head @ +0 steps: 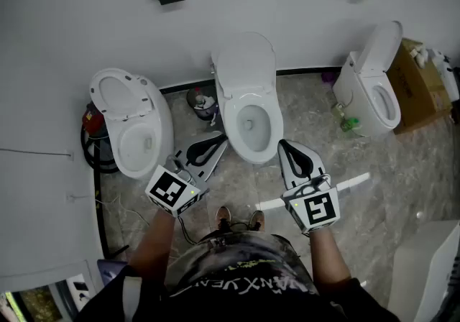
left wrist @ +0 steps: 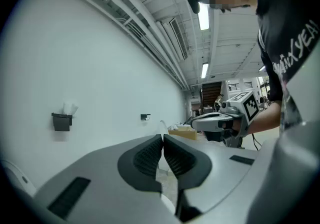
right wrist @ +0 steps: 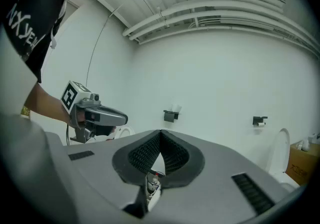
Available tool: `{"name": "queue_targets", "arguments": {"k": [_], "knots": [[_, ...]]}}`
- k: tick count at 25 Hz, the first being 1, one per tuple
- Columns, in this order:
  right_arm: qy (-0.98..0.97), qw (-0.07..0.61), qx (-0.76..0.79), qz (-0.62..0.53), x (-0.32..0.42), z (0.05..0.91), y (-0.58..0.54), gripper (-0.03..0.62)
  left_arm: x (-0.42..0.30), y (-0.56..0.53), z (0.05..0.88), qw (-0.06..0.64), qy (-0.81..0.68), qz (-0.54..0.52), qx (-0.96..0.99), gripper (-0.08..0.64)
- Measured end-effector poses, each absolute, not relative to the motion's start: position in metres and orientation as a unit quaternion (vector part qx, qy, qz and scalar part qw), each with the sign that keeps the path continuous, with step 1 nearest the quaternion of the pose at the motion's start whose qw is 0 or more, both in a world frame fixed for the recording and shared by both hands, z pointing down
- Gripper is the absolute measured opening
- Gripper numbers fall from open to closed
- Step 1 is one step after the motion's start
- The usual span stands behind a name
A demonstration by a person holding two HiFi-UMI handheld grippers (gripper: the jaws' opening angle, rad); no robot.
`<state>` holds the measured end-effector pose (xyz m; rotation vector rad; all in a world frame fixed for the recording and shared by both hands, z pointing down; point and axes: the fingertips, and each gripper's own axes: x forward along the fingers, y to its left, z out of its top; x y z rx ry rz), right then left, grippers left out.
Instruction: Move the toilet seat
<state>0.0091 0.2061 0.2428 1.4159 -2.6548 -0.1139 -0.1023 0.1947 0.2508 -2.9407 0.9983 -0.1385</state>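
You have not begun the move yet. Your left gripper (head: 215,142) sits in the lower middle of the head view, just left of the middle toilet (head: 248,152). Its jaws are pressed together with nothing between them, and the left gripper view shows the same, the two ribbed pads meeting at the tip (left wrist: 163,138). Your right gripper (head: 286,148) is just right of the bowl's front. It is likewise closed and empty, its pads meeting in the right gripper view (right wrist: 160,134). Neither claw touches the porcelain.

The toilet seat (head: 276,121) you most likely want is the one straight ahead, at the centre of the frame. It appears to lie flat on the bowl rim, with the lid (head: 246,65) tipped up against the wall behind it. The left toilet (head: 136,141) has its seat or lid raised, and so does the right toilet (head: 366,90) at the upper right.

By my reading, everything is left to do: open a claw, reach the seat's front edge, grip it and swing it.
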Motion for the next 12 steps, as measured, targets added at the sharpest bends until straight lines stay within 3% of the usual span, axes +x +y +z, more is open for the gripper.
{"name": "queue_targets", "arguments": {"k": [12], "knots": [[-0.879, 0.065, 0.471, -0.032, 0.0102, 0.2443, 0.2041, -0.002, -0.1008, 0.1930, 0.2523, 0.011, 0.323, -0.043, -0.945, 0.031]]}}
